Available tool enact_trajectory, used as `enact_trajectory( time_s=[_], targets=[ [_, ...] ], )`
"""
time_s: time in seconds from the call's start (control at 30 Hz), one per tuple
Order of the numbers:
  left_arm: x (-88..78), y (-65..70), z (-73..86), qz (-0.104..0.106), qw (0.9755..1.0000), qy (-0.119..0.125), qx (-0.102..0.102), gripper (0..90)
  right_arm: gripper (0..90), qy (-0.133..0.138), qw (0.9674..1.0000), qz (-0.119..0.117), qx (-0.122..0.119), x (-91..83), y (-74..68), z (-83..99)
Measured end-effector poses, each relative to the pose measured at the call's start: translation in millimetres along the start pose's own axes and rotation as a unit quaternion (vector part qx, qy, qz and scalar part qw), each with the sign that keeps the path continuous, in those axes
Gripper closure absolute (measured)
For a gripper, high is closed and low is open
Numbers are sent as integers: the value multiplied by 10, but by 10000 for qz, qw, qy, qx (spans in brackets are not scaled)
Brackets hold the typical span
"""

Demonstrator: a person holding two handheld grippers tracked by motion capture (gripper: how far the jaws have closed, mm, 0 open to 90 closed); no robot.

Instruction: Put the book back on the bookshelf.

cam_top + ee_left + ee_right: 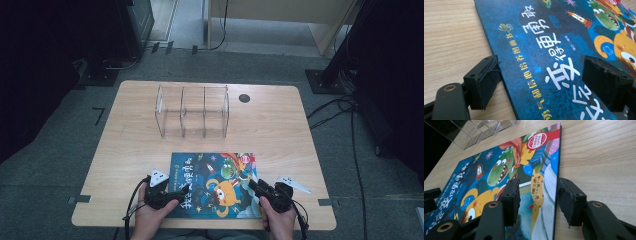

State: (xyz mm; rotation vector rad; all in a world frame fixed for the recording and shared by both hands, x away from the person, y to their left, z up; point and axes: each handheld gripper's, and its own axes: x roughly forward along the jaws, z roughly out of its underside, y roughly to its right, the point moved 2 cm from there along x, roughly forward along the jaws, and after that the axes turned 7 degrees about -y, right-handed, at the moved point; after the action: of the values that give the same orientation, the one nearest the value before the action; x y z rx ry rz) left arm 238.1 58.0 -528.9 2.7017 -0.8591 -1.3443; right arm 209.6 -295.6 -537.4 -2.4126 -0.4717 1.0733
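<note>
Jaws: left gripper point(541, 85) wide, right gripper point(537, 201) narrower, each straddling a side edge of the book point(215, 185) lying flat by the desk's point(300, 150) near edge, pads seemingly not yet pressing; risk: thin cover slips out.

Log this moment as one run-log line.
stage: book pickup | left gripper: open, straddling picture book left edge | right gripper: open, straddling right edge | book: flat on table | clear organizer: empty

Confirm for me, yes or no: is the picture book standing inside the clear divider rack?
No. In the high view the picture book lies flat on the table, apart from the clear divider rack.
</note>
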Motion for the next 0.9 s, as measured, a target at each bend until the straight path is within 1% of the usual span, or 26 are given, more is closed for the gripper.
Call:
enact_trajectory(
  time_s=[0.07,0.1,0.13,0.17,0.23,0.27,0.3,0.37,0.4,0.43,0.47,0.5,0.53,0.57,0.6,0.63,0.67,0.7,0.73,0.77,0.8,0.83,0.87,0.9],
  targets=[
    [4,0,0,-17,10000,31,-34,154,568,42,9997,-200,123,-30,25,-1],
    [4,0,0,-33,10000,31,-28,154,568,42,9997,-200,123,-30,25,-1],
    [5,0,0,-30,10000,39,-27,154,572,84,9990,-370,219,-59,45,-12],
    [5,-1,1,-30,10000,40,-21,154,572,84,9990,-370,219,-59,45,-12],
    [5,-1,3,-24,10000,50,-32,154,540,-13,9985,-446,332,-40,74,-14],
    [5,-1,3,-27,10000,50,-23,154,540,-13,9985,-446,332,-40,74,-14],
    [7,-1,2,-17,10000,51,-26,154,523,-39,9979,-517,378,-36,85,-21],
    [8,-3,-1,8,10000,56,-48,153,522,-69,9969,-611,500,-31,107,-35],
    [9,-11,-7,10,10000,39,-35,153,565,-109,9964,-609,580,-18,123,-45],
    [9,-11,-7,10,10000,39,-35,154,565,-109,9964,-609,580,-18,123,-45],
    [10,-11,-10,-5,10000,32,-44,155,603,-187,9962,-538,656,-20,138,-61],
    [13,-6,-13,-32,10000,20,-29,155,603,-187,9962,-538,656,-20,138,-61],
    [18,3,-18,-76,10000,-5,10,155,612,-237,9956,-546,726,-20,142,-79],
    [20,8,-23,-115,9999,-33,33,155,621,-297,9943,-540,870,-17,142,-102],
    [27,13,-33,-135,9999,-34,-9,155,621,-297,9943,-540,870,-17,142,-102],
    [28,4,-48,-149,9999,-62,-47,154,640,-322,9940,-482,926,-15,122,-108],
    [29,-8,-61,-99,9998,-51,-151,154,640,-322,9940,-482,926,-15,122,-108],
    [22,-48,-81,21,9993,-26,-378,156,648,-323,9938,-469,953,-19,112,-108],
    [15,-85,-94,90,9983,25,-575,186,662,-266,9953,-494,793,-33,87,-93],
    [10,-119,-94,98,9977,89,-669,186,662,-266,9953,-494,793,-33,87,-93],
    [4,-135,-85,133,9975,118,-683,220,660,-238,9955,-540,745,-48,76,-84],
    [3,-141,-80,177,9976,136,-654,217,658,-156,9947,-753,677,-92,81,-84],
    [-1,-152,-77,222,9977,137,-633,217,657,-115,9937,-876,682,-111,93,-88],
    [-4,-163,-74,282,9973,156,-665,217,657,-115,9937,-876,682,-111,93,-88]
  ],
)
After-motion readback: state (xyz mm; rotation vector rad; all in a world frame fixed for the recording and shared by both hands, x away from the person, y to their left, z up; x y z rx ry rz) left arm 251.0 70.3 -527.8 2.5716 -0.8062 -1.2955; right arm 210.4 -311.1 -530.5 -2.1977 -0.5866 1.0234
